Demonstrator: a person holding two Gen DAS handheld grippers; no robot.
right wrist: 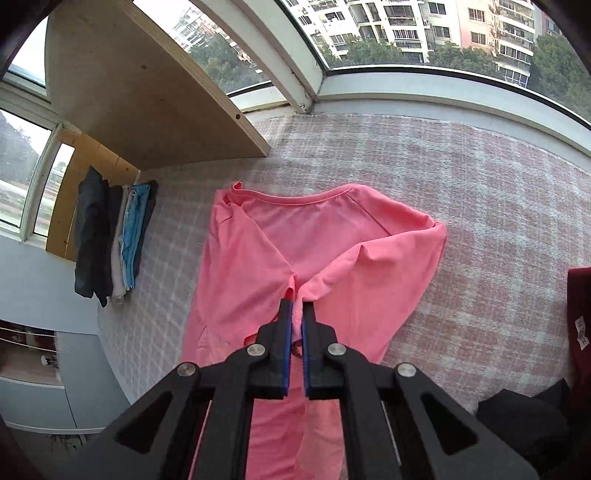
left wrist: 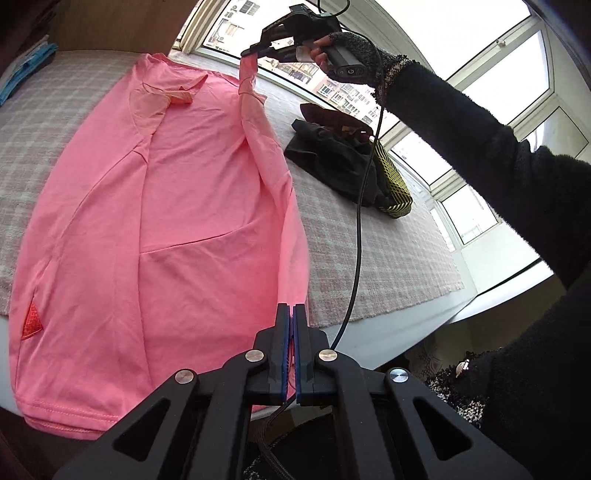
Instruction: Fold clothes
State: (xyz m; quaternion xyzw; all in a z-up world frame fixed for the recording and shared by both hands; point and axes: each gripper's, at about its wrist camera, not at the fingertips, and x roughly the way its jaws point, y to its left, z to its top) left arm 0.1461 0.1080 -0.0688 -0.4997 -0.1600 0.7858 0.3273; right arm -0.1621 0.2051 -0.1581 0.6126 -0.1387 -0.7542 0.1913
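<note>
A pink T-shirt [left wrist: 177, 221] lies lengthwise on the checked blanket [left wrist: 388, 258], its left side folded in over the middle. My left gripper [left wrist: 294, 308] is shut on the shirt's right edge near the hem. At the far end my right gripper [left wrist: 255, 51], held by a gloved hand [left wrist: 354, 55], lifts the shirt's right shoulder edge off the blanket. In the right wrist view the pink T-shirt [right wrist: 332, 254] hangs from my right gripper [right wrist: 297, 306], whose blue-padded fingers are shut on a bunch of the fabric; the neckline lies beyond.
A heap of dark clothes [left wrist: 332, 155] with a yellow-and-black patterned piece [left wrist: 391, 181] lies on the blanket to the right. Folded clothes [right wrist: 118, 236] are stacked at the left under a wooden shelf [right wrist: 140, 92]. Windows [right wrist: 406, 33] border the far side. A cable [left wrist: 356, 240] hangs from the right gripper.
</note>
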